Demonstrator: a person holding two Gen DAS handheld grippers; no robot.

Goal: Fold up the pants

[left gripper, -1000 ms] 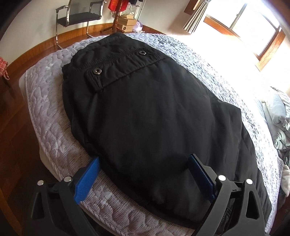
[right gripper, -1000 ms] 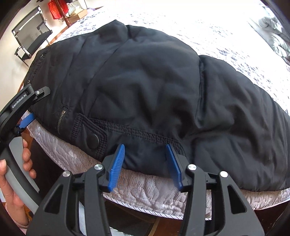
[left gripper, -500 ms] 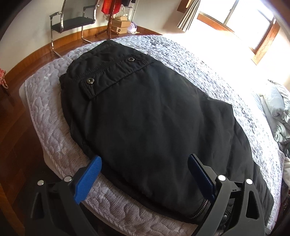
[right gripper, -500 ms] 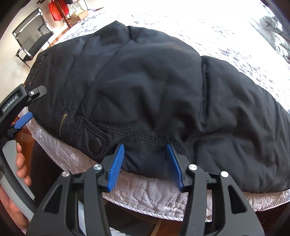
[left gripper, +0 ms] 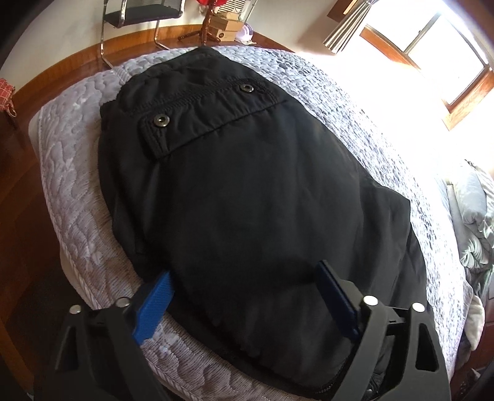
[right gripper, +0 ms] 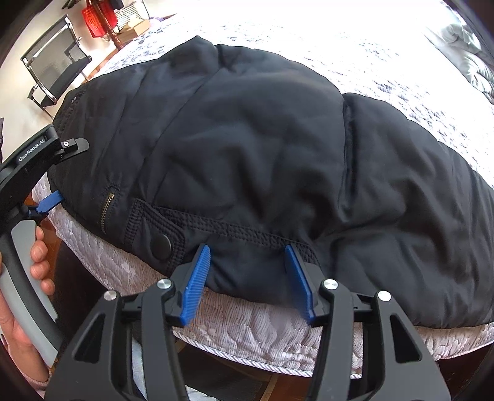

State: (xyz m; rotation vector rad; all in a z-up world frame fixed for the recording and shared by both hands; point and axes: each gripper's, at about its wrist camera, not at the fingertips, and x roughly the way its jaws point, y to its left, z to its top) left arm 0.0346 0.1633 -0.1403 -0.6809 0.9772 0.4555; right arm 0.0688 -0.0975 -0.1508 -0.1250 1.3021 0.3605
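Nearest the left wrist camera, the left hand-held gripper (left gripper: 244, 303) is hanging wide apart over the near edge of the black pants (left gripper: 247, 200), gripping nothing; the right hand-held gripper (right gripper: 247, 277) is likewise gaping, narrower, at the waistband flap. The pants are lying along the bed (left gripper: 74, 197) edge, apparently already doubled, one layer ending partway across another. Further folds seem to be remaining. Their long axis is running along the mattress edge, the snapped flap pointing toward the far chair (left gripper: 139, 15).

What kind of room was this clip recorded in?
Most likely a bedroom: the black pants lie on a quilted mattress, rumpled bedding sits by a curtained window, and a chair stands nearby.
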